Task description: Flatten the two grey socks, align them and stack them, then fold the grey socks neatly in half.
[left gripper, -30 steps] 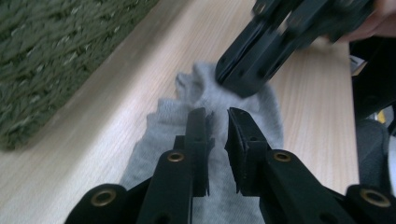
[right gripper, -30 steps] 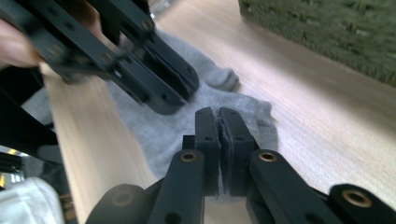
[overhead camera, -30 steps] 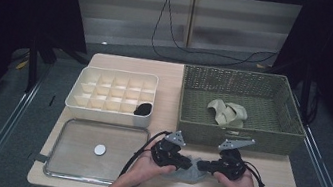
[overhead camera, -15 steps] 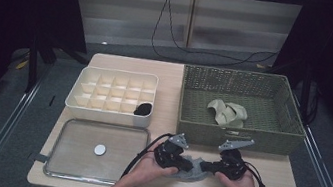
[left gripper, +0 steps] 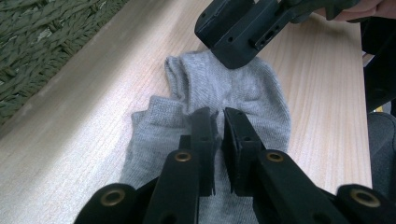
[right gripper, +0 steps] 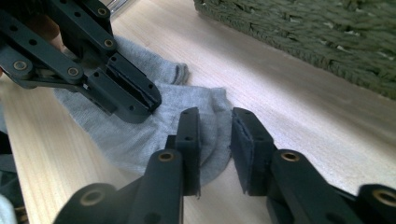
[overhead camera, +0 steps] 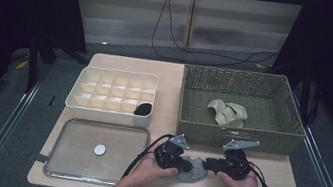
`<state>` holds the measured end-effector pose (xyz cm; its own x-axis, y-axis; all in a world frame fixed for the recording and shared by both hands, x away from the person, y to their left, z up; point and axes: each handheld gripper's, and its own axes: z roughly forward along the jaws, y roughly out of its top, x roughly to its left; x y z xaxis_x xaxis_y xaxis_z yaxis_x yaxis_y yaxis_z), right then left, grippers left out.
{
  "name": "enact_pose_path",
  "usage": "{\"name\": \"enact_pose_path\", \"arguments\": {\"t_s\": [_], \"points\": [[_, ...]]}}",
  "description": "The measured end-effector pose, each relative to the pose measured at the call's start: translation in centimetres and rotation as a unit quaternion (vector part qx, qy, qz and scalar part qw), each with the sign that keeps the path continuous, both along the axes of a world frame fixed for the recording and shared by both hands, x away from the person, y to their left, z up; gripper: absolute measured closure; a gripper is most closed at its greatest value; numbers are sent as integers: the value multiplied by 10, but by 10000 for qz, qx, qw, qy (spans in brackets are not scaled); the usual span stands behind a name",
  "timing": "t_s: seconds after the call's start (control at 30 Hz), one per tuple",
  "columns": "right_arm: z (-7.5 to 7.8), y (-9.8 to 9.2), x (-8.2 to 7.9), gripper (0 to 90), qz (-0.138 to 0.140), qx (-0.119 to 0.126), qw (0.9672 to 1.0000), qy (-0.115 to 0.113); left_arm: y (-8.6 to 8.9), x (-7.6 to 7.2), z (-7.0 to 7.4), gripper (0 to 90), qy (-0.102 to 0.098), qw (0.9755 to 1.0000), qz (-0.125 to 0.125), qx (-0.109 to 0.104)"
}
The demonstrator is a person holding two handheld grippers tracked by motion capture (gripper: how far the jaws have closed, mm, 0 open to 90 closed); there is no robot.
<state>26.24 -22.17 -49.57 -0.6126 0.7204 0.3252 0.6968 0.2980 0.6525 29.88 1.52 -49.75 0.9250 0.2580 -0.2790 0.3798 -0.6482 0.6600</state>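
A grey sock (overhead camera: 192, 171) lies crumpled on the wooden table near its front edge, between my two grippers. My left gripper (overhead camera: 188, 166) comes in from the left. In the left gripper view its jaws (left gripper: 219, 116) have just been closing and now pinch a fold of the sock (left gripper: 252, 93). My right gripper (overhead camera: 207, 164) faces it from the right. Its jaws (right gripper: 215, 119) have just been opening and stand apart over the sock's edge (right gripper: 116, 135), pads off the cloth. The left gripper (right gripper: 140, 100) also shows there, tips pressed on the sock.
A green woven basket (overhead camera: 239, 135) just behind the hands holds beige socks (overhead camera: 226, 112). A white divided box (overhead camera: 112, 90) at the back left has a dark item (overhead camera: 143, 108) in one cell. A metal tray (overhead camera: 73, 159) at the front left carries a white disc (overhead camera: 100, 150).
Both hands have kept their place at the grey sock. No clear shift of the sock or the grippers shows in the high view.
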Motion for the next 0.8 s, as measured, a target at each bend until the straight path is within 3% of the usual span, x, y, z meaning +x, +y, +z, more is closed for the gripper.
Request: {"name": "enact_pose_path", "arguments": {"t_s": [0.07,0.13,0.3,0.47,0.57,0.6,0.8], "points": [[-2,-1,1,676,-44,-7,10000,40,0,0,0,828,4,10000,-1,-5],[-3,0,1,648,-26,-18,10000,70,0,1,-2,833,67,9999,6,-157],[-4,0,2,626,-11,13,9999,105,1,4,-2,842,82,9999,-49,-74],[-3,6,2,694,184,-193,9996,6,1,2,-2,842,5,10000,-40,-87],[-3,8,1,740,168,-192,9997,-14,2,3,-4,842,86,9998,-26,-205],[-3,9,1,760,171,-194,9997,1,2,2,-2,843,24,10000,-32,-70],[-5,10,-2,842,134,-104,9999,-22,1,2,-2,843,18,9999,-31,-105]]}}
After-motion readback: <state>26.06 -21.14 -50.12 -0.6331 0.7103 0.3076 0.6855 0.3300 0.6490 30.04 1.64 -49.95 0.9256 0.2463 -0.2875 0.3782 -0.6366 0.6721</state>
